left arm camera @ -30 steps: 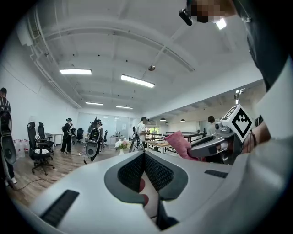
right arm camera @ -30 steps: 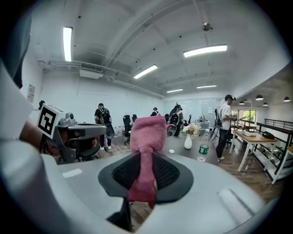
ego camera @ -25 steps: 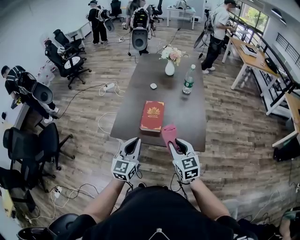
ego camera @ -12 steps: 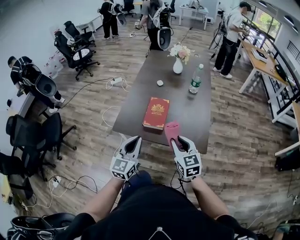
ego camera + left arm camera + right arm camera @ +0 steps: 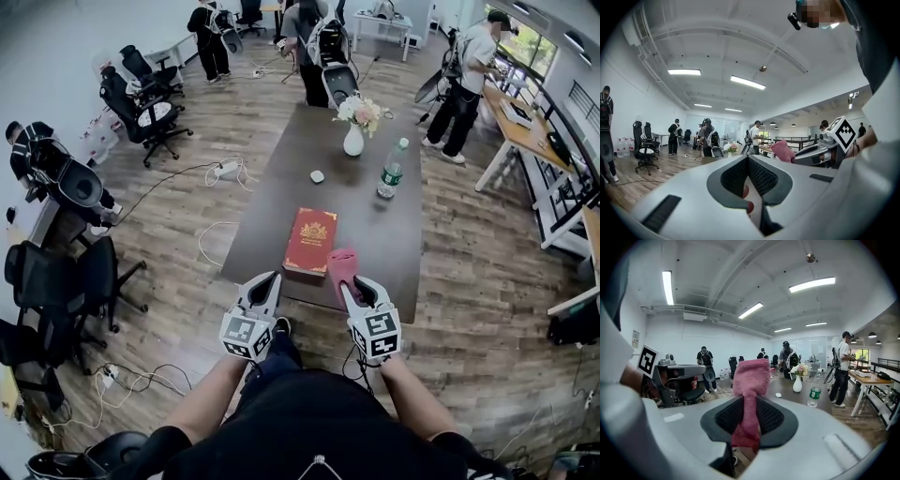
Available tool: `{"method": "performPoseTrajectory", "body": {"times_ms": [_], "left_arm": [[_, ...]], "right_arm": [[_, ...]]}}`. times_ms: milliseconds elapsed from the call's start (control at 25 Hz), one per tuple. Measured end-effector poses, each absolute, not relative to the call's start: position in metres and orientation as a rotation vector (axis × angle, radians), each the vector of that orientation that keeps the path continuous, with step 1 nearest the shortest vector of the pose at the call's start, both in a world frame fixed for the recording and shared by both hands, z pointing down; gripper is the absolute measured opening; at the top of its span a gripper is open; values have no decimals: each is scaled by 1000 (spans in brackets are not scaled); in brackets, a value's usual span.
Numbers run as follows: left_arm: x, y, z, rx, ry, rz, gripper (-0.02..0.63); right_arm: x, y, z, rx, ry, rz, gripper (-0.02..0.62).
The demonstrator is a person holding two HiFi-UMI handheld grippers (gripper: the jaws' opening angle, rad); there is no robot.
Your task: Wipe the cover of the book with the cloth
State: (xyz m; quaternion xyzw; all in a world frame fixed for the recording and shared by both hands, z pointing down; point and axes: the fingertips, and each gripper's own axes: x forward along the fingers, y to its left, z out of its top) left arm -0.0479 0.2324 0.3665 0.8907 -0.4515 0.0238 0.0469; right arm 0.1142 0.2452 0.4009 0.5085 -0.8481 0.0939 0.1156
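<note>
Right gripper (image 5: 352,289) clamped on the pink cloth (image 5: 339,265), jaws pressed together on its lower part, upper end standing free above them. Left gripper (image 5: 265,286) closed to the tips, with nothing held between. Both raised in the air at the near edge of the dark table (image 5: 281,178).

Red book (image 5: 310,241) lying flat on the near part of the table, cover with gold emblem facing up, just beside the cloth on its left. Farther away on the table: small white object (image 5: 317,176), water bottle (image 5: 392,171), white vase of flowers (image 5: 353,141).

Judged from this: cloth already in the grip, so the first step done. No contact with the cover visible, so the wiping itself not begun. Left to do: lower the cloth onto the cover and pass over it, perhaps steadying the book with the left gripper.
</note>
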Motion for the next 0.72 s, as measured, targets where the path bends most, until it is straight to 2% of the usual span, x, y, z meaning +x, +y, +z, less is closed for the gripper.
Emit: {"method": "performPoseTrajectory", "body": {"times_ms": [720], "left_arm": [[-57,63,384,2764,-1139,152,-5]], "right_arm": [[99,113,419,1689,-2277,455,91]]}}
